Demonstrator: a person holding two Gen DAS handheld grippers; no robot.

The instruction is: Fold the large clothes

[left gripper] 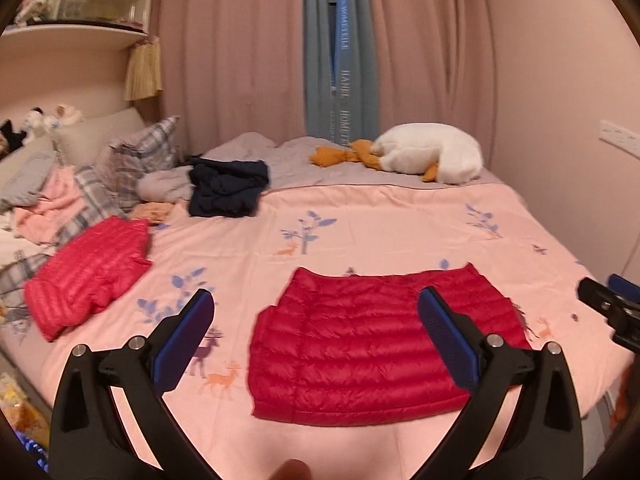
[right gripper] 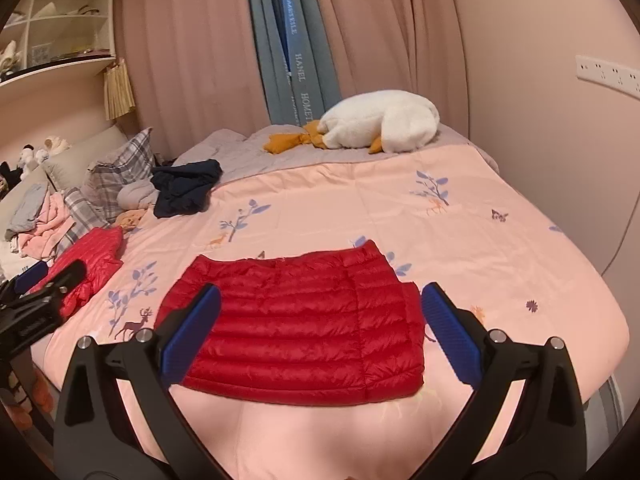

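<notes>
Where pink curtains (right gripper: pixel 192 60) hang, pink deer-print quilt (right gripper: pixel 480 248), folded red jacket (right gripper: pixel 304 320)

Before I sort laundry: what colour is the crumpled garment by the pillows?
Dark navy garment, clearest in the left wrist view.

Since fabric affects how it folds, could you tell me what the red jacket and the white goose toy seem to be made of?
Red jacket: likely thin nylon-type shell with puffy filling; it shines and is stitched in padded horizontal ribs. Goose toy: apparently plush fabric; its surface looks matte, fuzzy and soft.
</notes>
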